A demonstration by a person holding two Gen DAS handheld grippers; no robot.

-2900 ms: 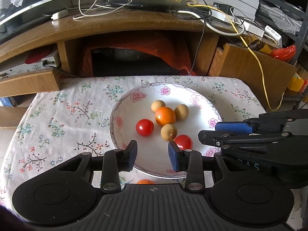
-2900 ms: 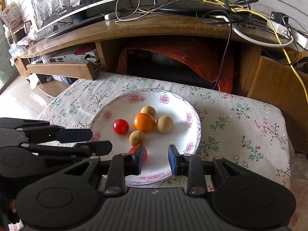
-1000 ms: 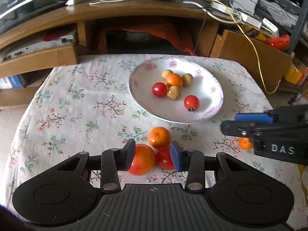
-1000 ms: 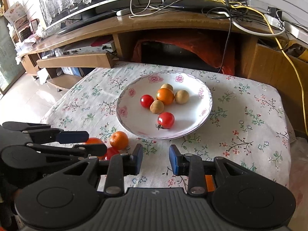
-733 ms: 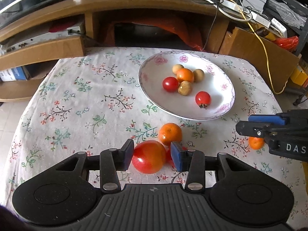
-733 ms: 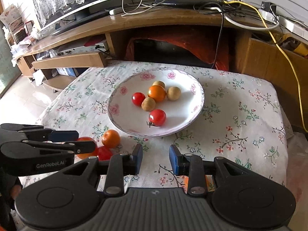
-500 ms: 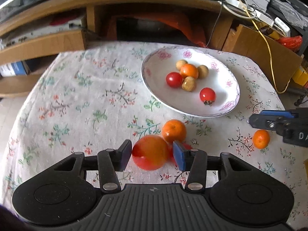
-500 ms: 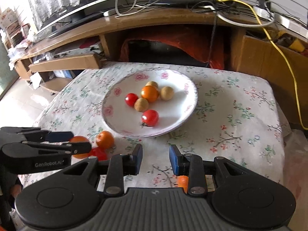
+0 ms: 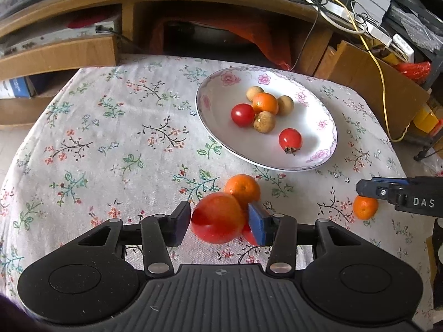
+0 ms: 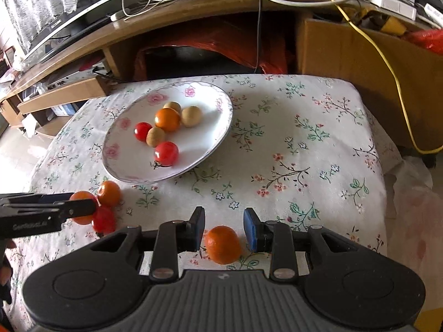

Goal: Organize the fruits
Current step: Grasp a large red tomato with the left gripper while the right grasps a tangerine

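At the bottom of my left wrist view, my left gripper (image 9: pixel 220 222) has the big red-orange fruit (image 9: pixel 217 217) between its jaws; the right pad touches it, and I cannot tell whether the left pad does. A small red tomato (image 9: pixel 247 235) peeks out behind the right pad, and an orange (image 9: pixel 243 187) sits just beyond, touching the big fruit. In my right wrist view, my right gripper (image 10: pixel 224 228) stands at a narrow gap with a small orange (image 10: pixel 223 244) lying between its jaws on the counter (image 10: pixel 290 149); gaps show on both sides, so nothing is clamped. Farther up, in the middle of both views, the flowered plate (image 9: pixel 318 155) rests on the floral cloth, carrying two cherry tomatoes, one orange and three tan round fruits clustered together. Beyond the counter, a wooden desk (image 10: pixel 193 13) strewn with cables fills the top.
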